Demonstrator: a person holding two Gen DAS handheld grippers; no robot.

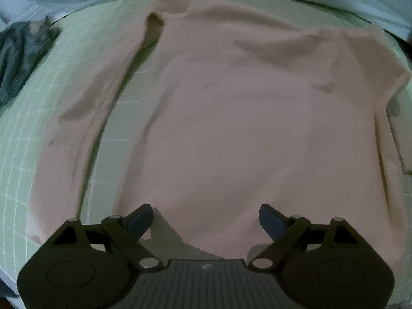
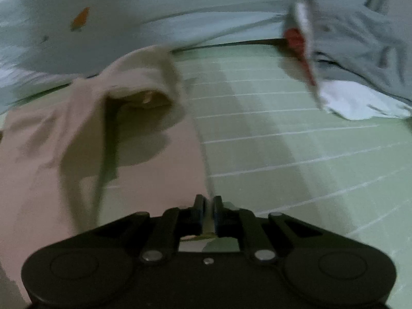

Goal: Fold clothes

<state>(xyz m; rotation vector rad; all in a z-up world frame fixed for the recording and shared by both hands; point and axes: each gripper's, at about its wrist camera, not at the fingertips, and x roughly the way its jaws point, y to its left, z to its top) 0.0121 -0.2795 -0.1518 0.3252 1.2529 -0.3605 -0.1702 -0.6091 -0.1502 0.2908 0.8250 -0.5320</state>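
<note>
A pale pink long-sleeved shirt (image 1: 231, 118) lies spread flat on a green gridded mat (image 1: 25, 118), one sleeve stretched along its left side. My left gripper (image 1: 206, 219) is open and empty, just above the shirt's near hem. In the right wrist view my right gripper (image 2: 209, 206) is shut on the edge of the same pink shirt (image 2: 144, 159), pinching a thin fold of cloth. The shirt's far part (image 2: 144, 87) is lifted and curled over, blurred by motion.
A dark patterned garment (image 1: 20, 51) lies at the mat's far left. A grey and white garment with a red patch (image 2: 347, 59) lies at the far right of the mat (image 2: 309, 154). Pale bedding (image 2: 154, 13) runs behind the mat.
</note>
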